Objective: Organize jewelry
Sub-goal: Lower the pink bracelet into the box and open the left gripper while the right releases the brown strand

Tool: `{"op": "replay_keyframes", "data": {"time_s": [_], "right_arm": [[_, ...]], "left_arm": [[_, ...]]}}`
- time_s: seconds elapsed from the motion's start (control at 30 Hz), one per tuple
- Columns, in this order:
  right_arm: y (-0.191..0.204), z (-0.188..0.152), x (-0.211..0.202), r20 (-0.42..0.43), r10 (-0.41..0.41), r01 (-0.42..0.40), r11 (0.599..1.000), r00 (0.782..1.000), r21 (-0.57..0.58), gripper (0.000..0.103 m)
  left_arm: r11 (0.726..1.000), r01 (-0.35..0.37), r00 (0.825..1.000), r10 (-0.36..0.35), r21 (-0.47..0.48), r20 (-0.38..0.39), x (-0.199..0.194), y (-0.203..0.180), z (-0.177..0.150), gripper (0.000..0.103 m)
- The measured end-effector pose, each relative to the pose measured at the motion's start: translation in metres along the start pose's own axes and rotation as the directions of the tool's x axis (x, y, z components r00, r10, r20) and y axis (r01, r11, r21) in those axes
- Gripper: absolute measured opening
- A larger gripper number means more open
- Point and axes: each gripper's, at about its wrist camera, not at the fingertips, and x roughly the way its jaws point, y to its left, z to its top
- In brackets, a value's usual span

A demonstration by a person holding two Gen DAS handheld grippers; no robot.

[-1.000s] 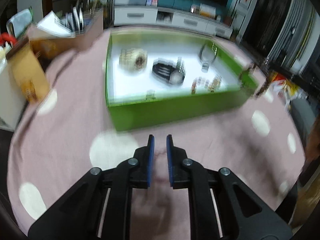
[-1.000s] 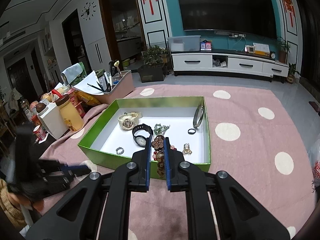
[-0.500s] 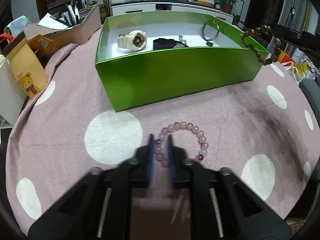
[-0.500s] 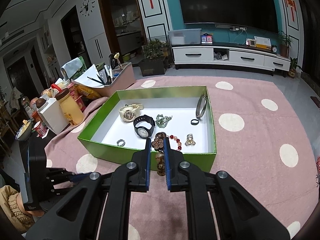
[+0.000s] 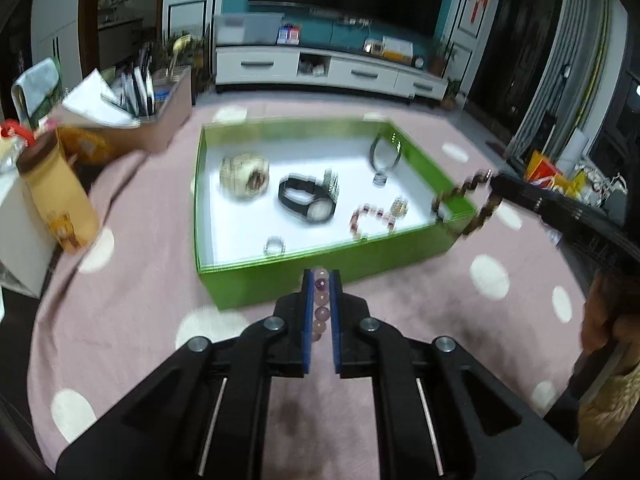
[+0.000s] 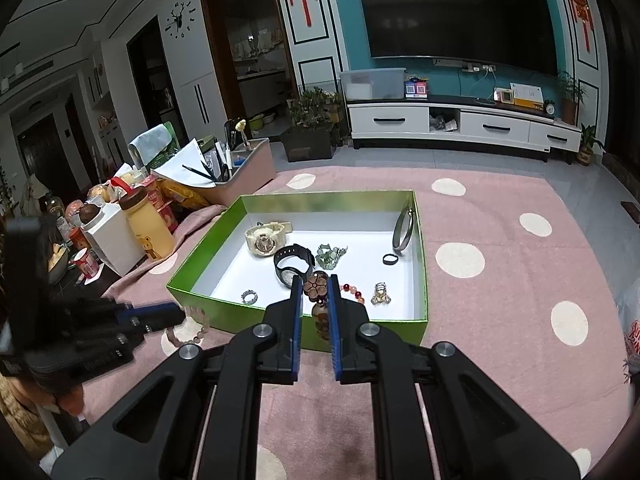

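Both wrist views overlook the green box (image 5: 320, 280).

the left gripper (image 5: 321, 280) points downward at a slant, its blue-padded fingers (image 5: 307, 320) pinched nearly together on a pink bead bracelet (image 5: 321, 304) that runs along the gap between them. the right gripper (image 6: 316, 292) also tilts downward, its fingers (image 6: 295, 320) clamped on a brown bead bracelet (image 6: 318, 300), whose flower bead sits just between the fingertips and whose other beads hang below them.
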Motion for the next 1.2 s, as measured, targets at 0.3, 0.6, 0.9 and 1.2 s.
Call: {"op": "replay_keyframes", "data": {"time_s": [0.3,0.6,0.9,1.2], "right_arm": [[-0.004,0.017,-0.004,0.044,0.007,-0.007,1.0,0.999,-0.009,0.012],[-0.016,0.03,0.015,0.037,0.003,-0.003,1.0,0.999,0.007,0.012],[-0.017,0.04,0.033,0.022,-0.006,0.006,1.0,1.0,0.002,0.012],[-0.016,0.043,0.058,-0.016,-0.021,0.021,1.0,1.0,-0.024,0.012]], "left_arm": [[1.0,0.005,0.996,-0.003,-0.016,0.088,-0.018,-0.005,0.048,0.007],[0.998,-0.033,0.996,0.038,-0.057,0.076,0.004,0.004,0.079,0.007],[0.994,-0.081,0.996,0.084,-0.071,0.038,0.029,0.017,0.088,0.007],[0.992,-0.112,0.993,0.114,-0.06,0.021,0.046,0.024,0.092,0.007]]}}
